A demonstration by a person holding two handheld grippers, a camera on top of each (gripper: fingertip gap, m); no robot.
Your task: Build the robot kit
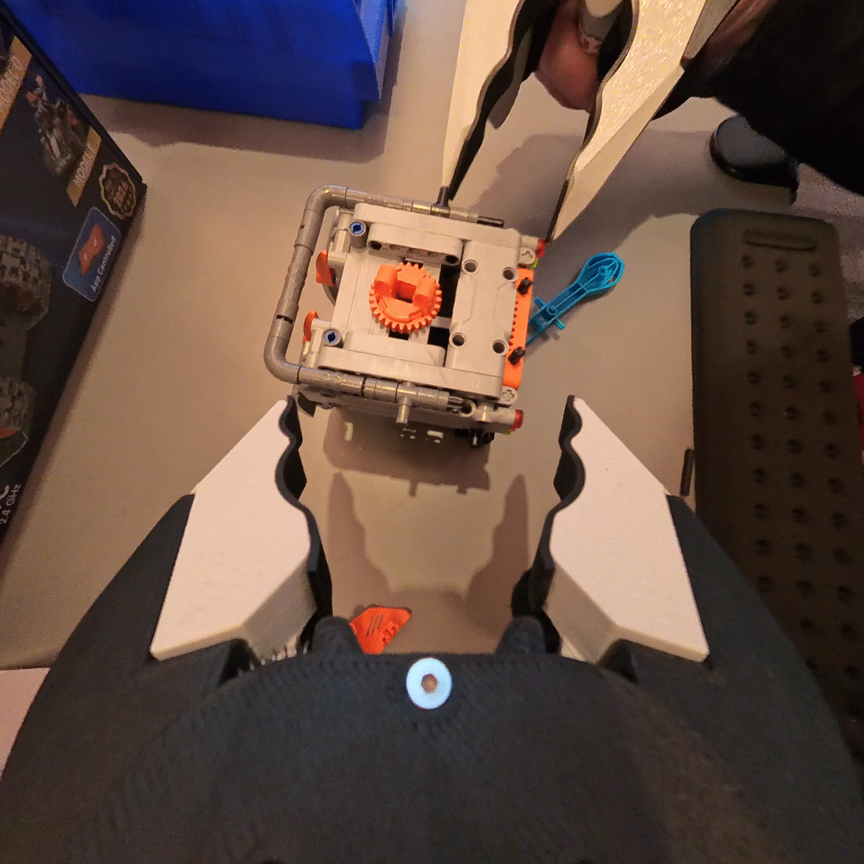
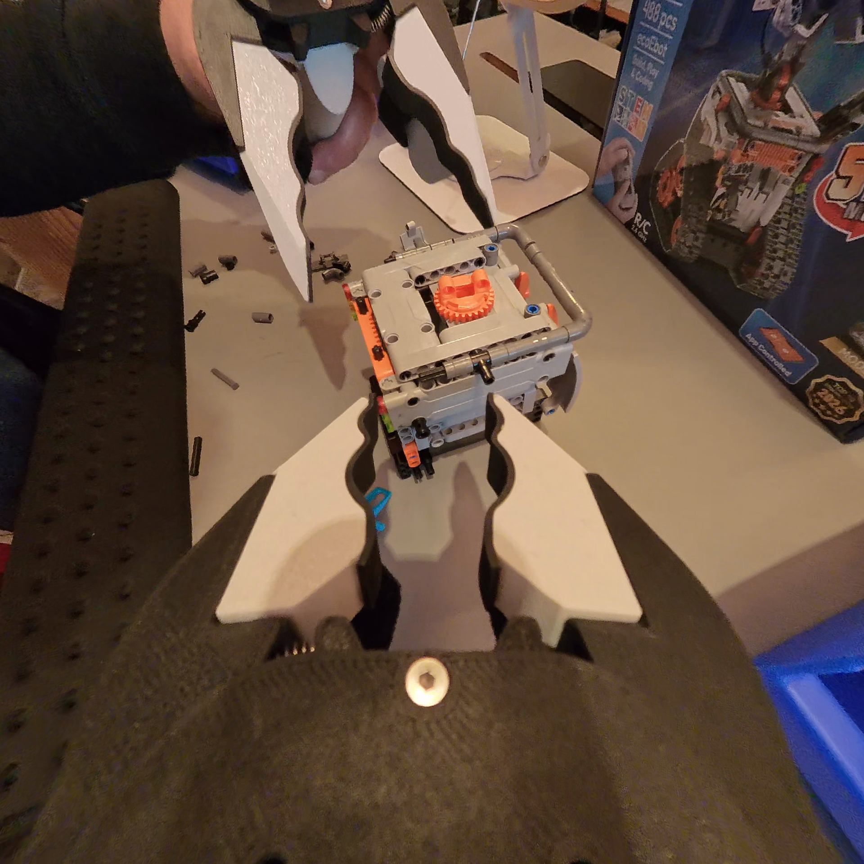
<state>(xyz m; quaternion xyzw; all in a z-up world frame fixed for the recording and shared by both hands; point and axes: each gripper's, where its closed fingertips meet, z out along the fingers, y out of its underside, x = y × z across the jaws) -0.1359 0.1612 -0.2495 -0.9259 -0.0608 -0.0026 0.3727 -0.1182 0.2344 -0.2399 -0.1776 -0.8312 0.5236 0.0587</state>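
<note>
Left wrist view: the left gripper point(image 1: 428, 416) hangs over the grey table point(image 1: 196, 421) with its jaws spread wide and nothing between them. Just ahead stands the block model point(image 1: 406, 308), a grey cube of studless bricks with an orange gear point(image 1: 404, 299) on top, a bent grey pipe point(image 1: 299, 280) round one side and an orange strip point(image 1: 519, 322) down the other. A blue tool point(image 1: 579, 292) lies just beside it. The right gripper point(image 1: 505, 210) reaches in from the far side, jaws apart, one tip at the model's top rail. An orange piece point(image 1: 378, 629) is half hidden behind the left gripper's body.

Right wrist view: the right gripper point(image 2: 428, 406) is open, its tips against the model's point(image 2: 467, 336) near face. Small dark parts point(image 2: 224, 322) are scattered on the table point(image 2: 654, 421); they are too small to identify. The printed box point(image 2: 748, 187) is cut off at the right.
</note>
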